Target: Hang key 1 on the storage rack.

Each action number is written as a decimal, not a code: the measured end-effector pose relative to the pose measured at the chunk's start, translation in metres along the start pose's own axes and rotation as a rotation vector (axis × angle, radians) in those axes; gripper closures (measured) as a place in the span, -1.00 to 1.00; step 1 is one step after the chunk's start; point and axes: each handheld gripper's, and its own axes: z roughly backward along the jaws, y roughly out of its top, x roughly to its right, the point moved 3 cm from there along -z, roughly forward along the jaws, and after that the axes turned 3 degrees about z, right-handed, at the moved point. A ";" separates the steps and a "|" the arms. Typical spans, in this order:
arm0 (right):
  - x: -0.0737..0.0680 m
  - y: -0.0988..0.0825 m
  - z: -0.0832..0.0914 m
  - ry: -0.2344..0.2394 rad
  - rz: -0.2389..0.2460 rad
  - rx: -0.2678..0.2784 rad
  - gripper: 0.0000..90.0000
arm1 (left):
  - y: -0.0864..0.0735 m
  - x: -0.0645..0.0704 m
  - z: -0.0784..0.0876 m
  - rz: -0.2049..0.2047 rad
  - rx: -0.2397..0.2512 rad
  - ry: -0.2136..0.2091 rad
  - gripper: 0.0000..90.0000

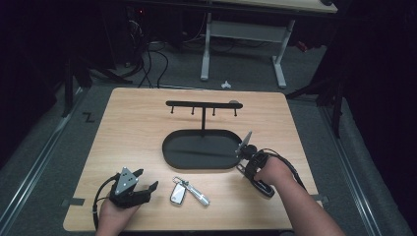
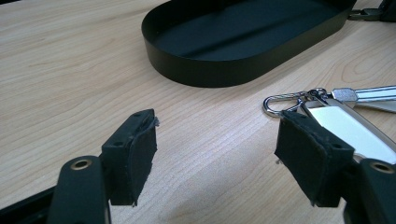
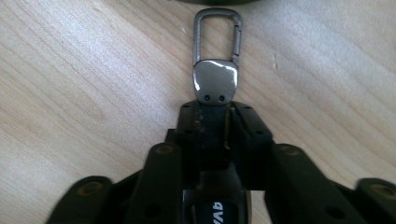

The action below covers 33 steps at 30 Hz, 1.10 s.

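Note:
My right gripper point(image 3: 217, 114) is shut on the black strap of a key fob, and the fob's dark metal carabiner point(image 3: 215, 79) sticks out beyond the pads, low over the wood. In the high view this gripper point(image 1: 244, 156) sits at the right end of the black oval tray point(image 1: 169, 156). My left gripper point(image 1: 147, 179) rests open near the table's front edge, with bare wood between its jaws point(image 2: 215, 135). A silver key set point(image 1: 186, 192) lies just to its right; its fob point(image 2: 355, 133) runs partly behind the right pad.
A black T-shaped hook rack point(image 1: 202, 104) rises from the tray's far side. The tray wall point(image 2: 210, 74) is close ahead of the left gripper. The wooden table point(image 1: 133, 132) ends just behind both hands. A desk frame and cables stand on the floor beyond.

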 end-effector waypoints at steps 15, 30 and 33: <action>-0.003 -0.001 0.001 -0.031 -0.034 -0.015 0.78 | -0.001 0.000 0.000 -0.001 -0.005 -0.008 -0.31; -0.004 -0.016 0.057 -0.051 -0.033 0.047 0.79 | -0.001 0.000 0.001 0.005 -0.003 -0.012 -0.31; -0.004 -0.017 0.069 -0.062 -0.028 0.070 0.79 | -0.001 0.000 0.001 0.006 -0.003 -0.013 -0.31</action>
